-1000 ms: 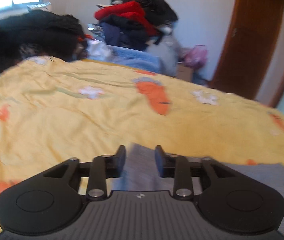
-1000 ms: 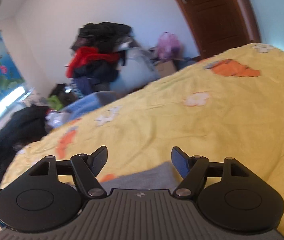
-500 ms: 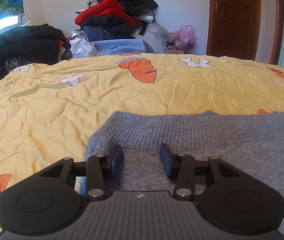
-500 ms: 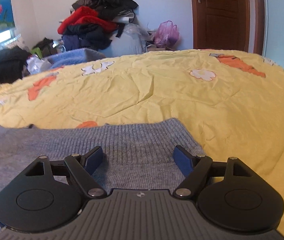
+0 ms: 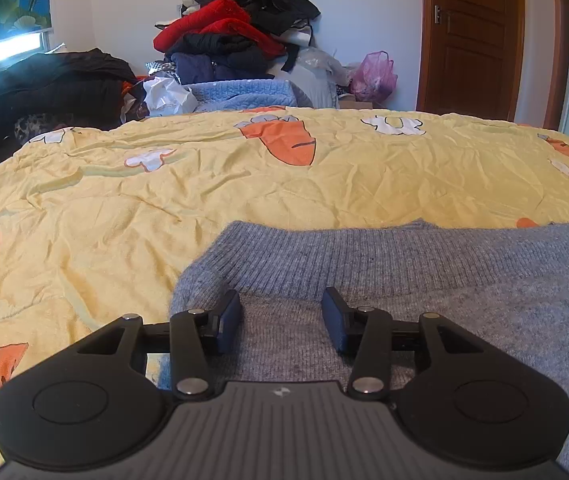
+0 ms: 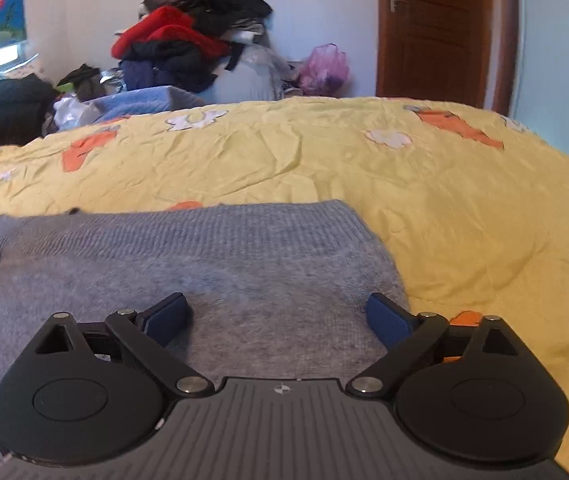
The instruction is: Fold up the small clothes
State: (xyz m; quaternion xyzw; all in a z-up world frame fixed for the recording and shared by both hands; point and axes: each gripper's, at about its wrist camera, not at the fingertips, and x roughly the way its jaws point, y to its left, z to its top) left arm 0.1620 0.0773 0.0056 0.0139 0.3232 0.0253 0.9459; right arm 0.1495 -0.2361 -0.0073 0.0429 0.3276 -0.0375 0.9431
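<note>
Left wrist view: the sweater (image 5: 424,280) lies flat on the quilt (image 5: 164,200), filling the lower right of the frame, its ribbed edge running left to right. The left claw (image 5: 282,316) sits low at the knit's left corner, jaws partly apart after widening a little, gripping nothing.

Right wrist view: the sweater (image 6: 184,264) spreads across the lower left. The right claw (image 6: 280,320), near its right corner, has just spread wide and is empty. Each claw has its own corner directly ahead.
</note>
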